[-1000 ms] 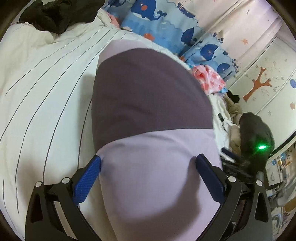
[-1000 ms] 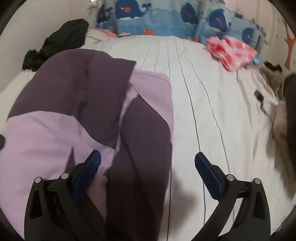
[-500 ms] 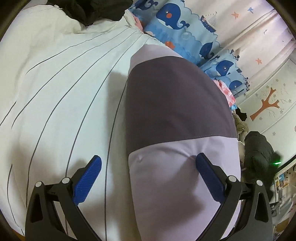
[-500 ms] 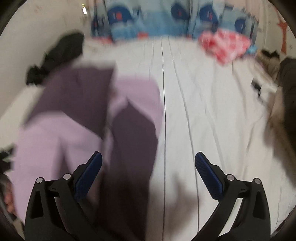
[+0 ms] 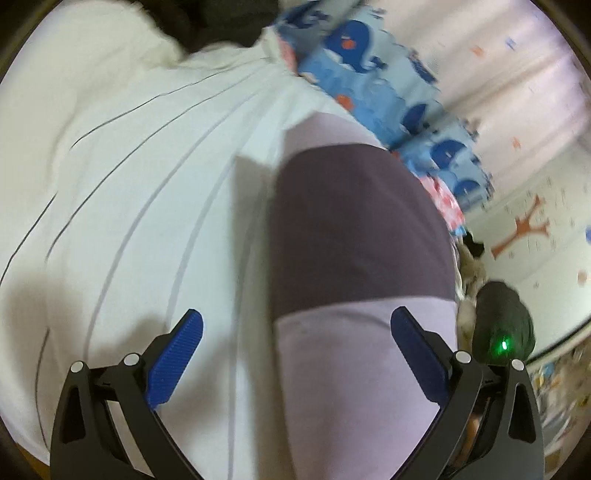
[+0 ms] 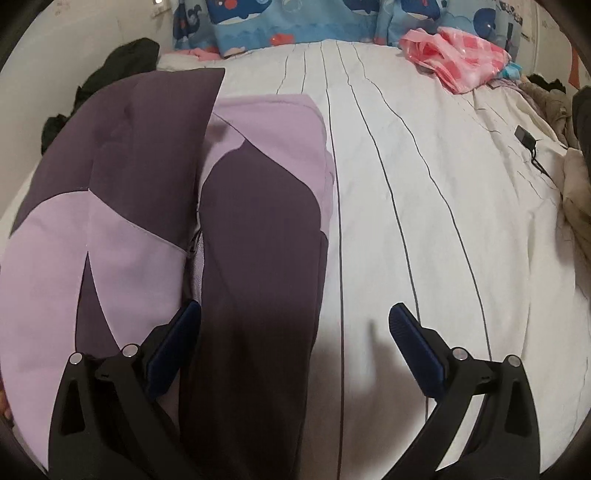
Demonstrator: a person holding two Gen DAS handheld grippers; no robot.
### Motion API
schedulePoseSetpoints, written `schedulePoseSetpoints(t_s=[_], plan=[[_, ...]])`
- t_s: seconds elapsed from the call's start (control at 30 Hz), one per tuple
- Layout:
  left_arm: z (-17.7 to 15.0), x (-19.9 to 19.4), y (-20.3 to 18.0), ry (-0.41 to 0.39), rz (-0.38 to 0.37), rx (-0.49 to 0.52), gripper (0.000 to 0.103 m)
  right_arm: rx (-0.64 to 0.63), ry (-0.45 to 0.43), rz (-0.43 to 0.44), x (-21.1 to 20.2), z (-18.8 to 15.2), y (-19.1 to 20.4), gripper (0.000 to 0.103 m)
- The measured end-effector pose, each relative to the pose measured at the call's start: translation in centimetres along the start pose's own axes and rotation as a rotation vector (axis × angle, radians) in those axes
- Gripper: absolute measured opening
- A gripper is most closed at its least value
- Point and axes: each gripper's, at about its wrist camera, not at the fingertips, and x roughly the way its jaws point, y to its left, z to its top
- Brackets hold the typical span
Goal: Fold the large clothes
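both hand-held grippers hover with fingers spread wide, gripping nothing. left hand-held gripper point(image 5: 291, 343) looks down on the purple and lilac jacket point(image 5: 362, 258), whose lilac part lies between its fingers, toward the right one. right hand-held gripper point(image 6: 293, 332) hangs over the jacket's point(image 6: 255, 229) right edge, the dark panel just inside its left finger. the jacket lies flat on the striped white bed sheet point(image 6: 424, 206).

Bed point(image 6: 424, 206) covered by white sheet with thin dark stripes. Lying on it: purple and lilac garment point(image 6: 236, 221) at left, partly folded; pink patterned cloth point(image 6: 461, 55) at far right; black clothing point(image 6: 122, 70) at far left; whale-print pillows point(image 6: 288, 22) along head; small black device with cord point(image 6: 526, 134) near right edge.
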Motion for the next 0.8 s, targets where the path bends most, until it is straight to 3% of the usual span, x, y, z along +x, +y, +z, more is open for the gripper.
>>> schedulePoseSetpoints(t_s=[0.1, 0.2, 0.27, 0.33, 0.4, 0.47, 0.53, 0.63, 0.8], plan=[[-0.3, 1.0, 0.3, 0.05, 0.008, 0.021, 0.097, -0.028, -0.038, -0.009, -1.6, 0.4, 0.8, 0.097], [-0.9, 1.6, -0.5, 0.051, 0.022, 0.063, 0.098, -0.058, -0.185, 0.002, -6.2, 1.5, 2.1, 0.097], [-1.0, 1.7, -0.8, 0.051, 0.011, 0.057, 0.098, -0.098, -0.261, 0.056, -8.6, 2.1, 3.6, 0.097], [-1.0, 1.6, -1.2, 0.044, 0.03, 0.071, 0.098, -0.213, -0.214, 0.044, -8.3, 2.8, 6.3, 0.097], [-1.1, 1.3, -1.6, 0.04, 0.049, 0.089, 0.097, -0.298, -0.06, -0.067, -4.4, 2.8, 7.3, 0.097], [-1.2, 0.9, -2.1, 0.039, 0.065, 0.121, 0.097, -0.21, -0.009, -0.015, -1.3, 2.1, 5.5, 0.097], [-1.2, 0.4, -2.6, 0.021, 0.106, 0.158, 0.097, -0.129, -0.001, 0.029, -0.7, 1.4, 4.4, 0.097], [-1.4, 0.2, -3.7, -0.004, 0.187, 0.227, 0.097, -0.107, -0.038, 0.018, -1.0, 0.2, 4.1, 0.097], [-1.8, 0.1, -4.5, -0.026, 0.222, 0.266, 0.097, -0.035, -0.073, 0.083, -0.8, -0.6, 3.2, 0.097]])
